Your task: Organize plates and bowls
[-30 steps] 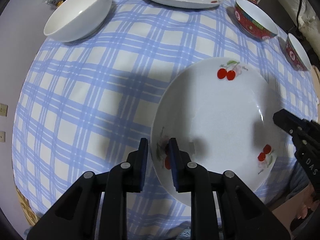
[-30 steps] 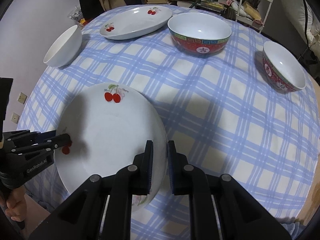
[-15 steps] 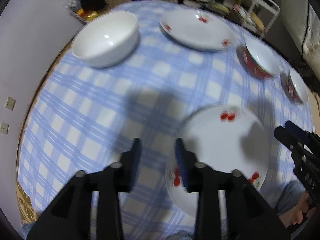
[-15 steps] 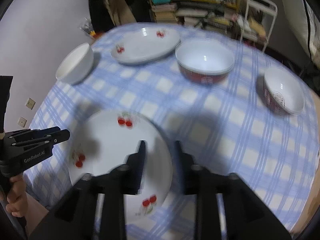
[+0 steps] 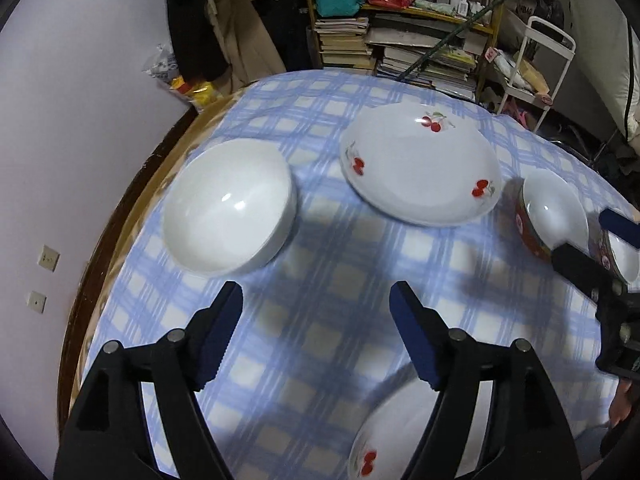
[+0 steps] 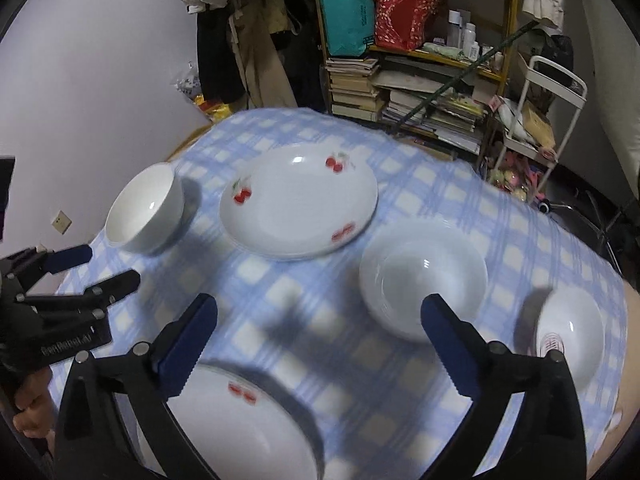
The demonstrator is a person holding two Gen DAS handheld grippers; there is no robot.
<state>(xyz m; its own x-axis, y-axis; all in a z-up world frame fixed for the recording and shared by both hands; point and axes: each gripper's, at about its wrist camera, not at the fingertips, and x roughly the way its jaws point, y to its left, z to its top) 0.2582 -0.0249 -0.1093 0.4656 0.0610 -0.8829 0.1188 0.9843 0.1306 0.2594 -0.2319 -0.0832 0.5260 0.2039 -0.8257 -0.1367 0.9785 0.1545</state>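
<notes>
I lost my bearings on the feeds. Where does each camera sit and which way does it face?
Left wrist: on the left tool, angled down over the checked table; its open fingers and the right tool show.
Right wrist: on the right tool, facing likewise; the left tool and a hand show.
Shared: white bowl, far cherry plate, near cherry plate.

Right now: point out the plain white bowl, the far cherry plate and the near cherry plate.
plain white bowl (image 5: 228, 210), left wrist view, inner wall.
far cherry plate (image 6: 298, 202), right wrist view, centre of the well.
near cherry plate (image 6: 236, 428), right wrist view, bare inner surface.
</notes>
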